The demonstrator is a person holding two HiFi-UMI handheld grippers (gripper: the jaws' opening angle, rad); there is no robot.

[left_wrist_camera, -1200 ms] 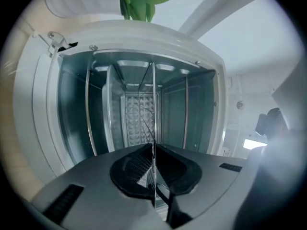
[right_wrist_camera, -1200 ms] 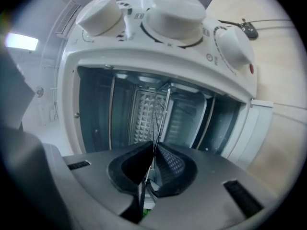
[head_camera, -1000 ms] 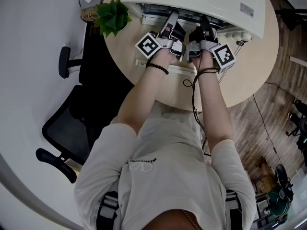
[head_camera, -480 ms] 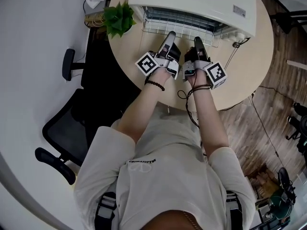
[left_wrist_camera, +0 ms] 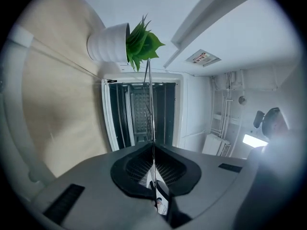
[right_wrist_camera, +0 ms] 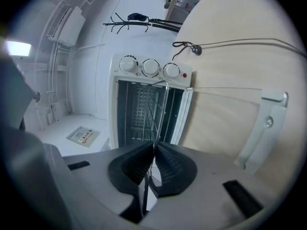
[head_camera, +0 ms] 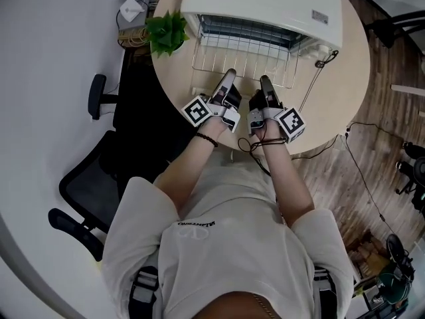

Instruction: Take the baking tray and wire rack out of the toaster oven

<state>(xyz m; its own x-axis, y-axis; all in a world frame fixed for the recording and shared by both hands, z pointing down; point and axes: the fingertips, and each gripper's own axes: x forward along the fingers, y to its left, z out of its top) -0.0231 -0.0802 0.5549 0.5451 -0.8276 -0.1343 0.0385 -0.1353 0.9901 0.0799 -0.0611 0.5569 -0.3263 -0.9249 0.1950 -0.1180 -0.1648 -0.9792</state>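
Note:
The white toaster oven [head_camera: 259,5] stands at the far side of the round table [head_camera: 345,92], its front open. The wire rack [head_camera: 246,55] sticks most of the way out of it, level over the table. My left gripper [head_camera: 229,75] is shut on the rack's near edge. My right gripper [head_camera: 264,80] is shut on the same edge just to its right. In the left gripper view the rack [left_wrist_camera: 149,104] runs edge-on as a thin line from the pads [left_wrist_camera: 172,169] to the oven [left_wrist_camera: 141,111]. The right gripper view shows the same rack [right_wrist_camera: 160,107] and oven [right_wrist_camera: 148,109]. No baking tray is clearly visible.
A potted green plant [head_camera: 166,32] sits left of the oven, close to the rack's left corner. A thin cable with a ring [head_camera: 319,62] lies on the table right of the oven. A black office chair [head_camera: 93,171] stands left of the person.
Both grippers have moved back toward the person, away from the oven. The wire rack has slid out with them and now shows far more of its length.

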